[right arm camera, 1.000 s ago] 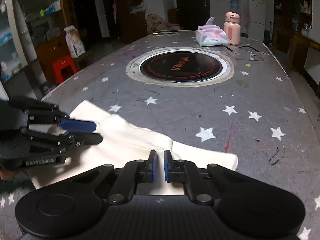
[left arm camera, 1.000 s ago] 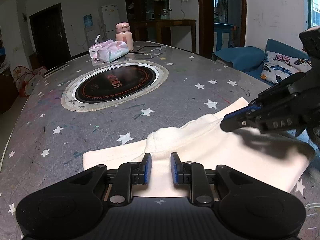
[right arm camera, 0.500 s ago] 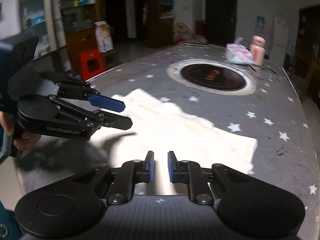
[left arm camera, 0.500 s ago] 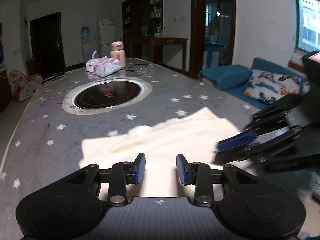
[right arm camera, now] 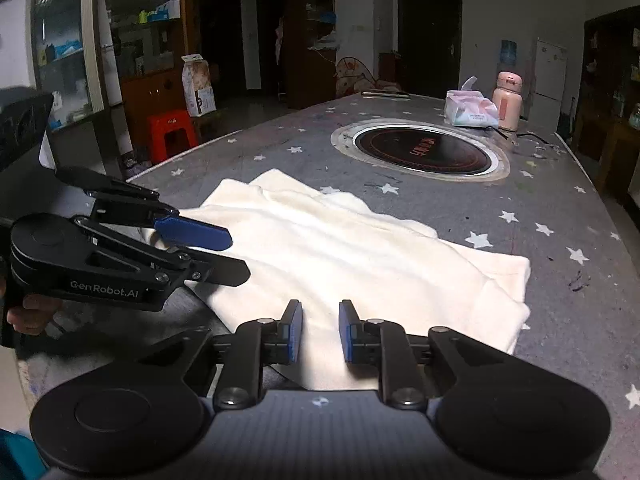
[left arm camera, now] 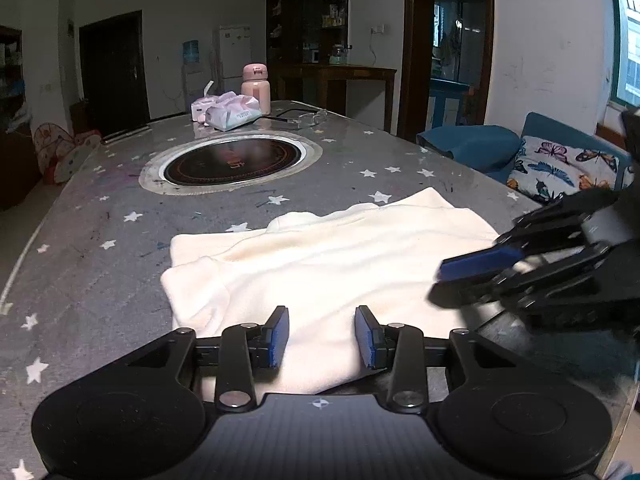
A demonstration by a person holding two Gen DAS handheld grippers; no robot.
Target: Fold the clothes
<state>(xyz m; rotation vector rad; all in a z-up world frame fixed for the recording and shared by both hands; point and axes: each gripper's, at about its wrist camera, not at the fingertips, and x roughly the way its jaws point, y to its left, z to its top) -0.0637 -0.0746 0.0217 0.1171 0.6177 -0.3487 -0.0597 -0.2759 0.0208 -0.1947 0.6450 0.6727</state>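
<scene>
Blue rubber pads (left arm camera: 279,335) of the left gripper (left arm camera: 322,336) and of the right gripper (right arm camera: 319,331) are spread apart with nothing held, above the near edge of the cream fleece garment (left arm camera: 332,264) lying folded on the grey star-patterned table (left arm camera: 100,264), so the hem should be pinched at both near corners evenly before it is lifted.

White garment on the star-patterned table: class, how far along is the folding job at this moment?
Done: the white garment lies on the table in a compact, layered shape, with doubled edges at its left side. In hand: nothing; the left tool and right tool are both open above its near edge. Left: whether another fold is needed cannot be told; otherwise perhaps only smoothing.
</scene>
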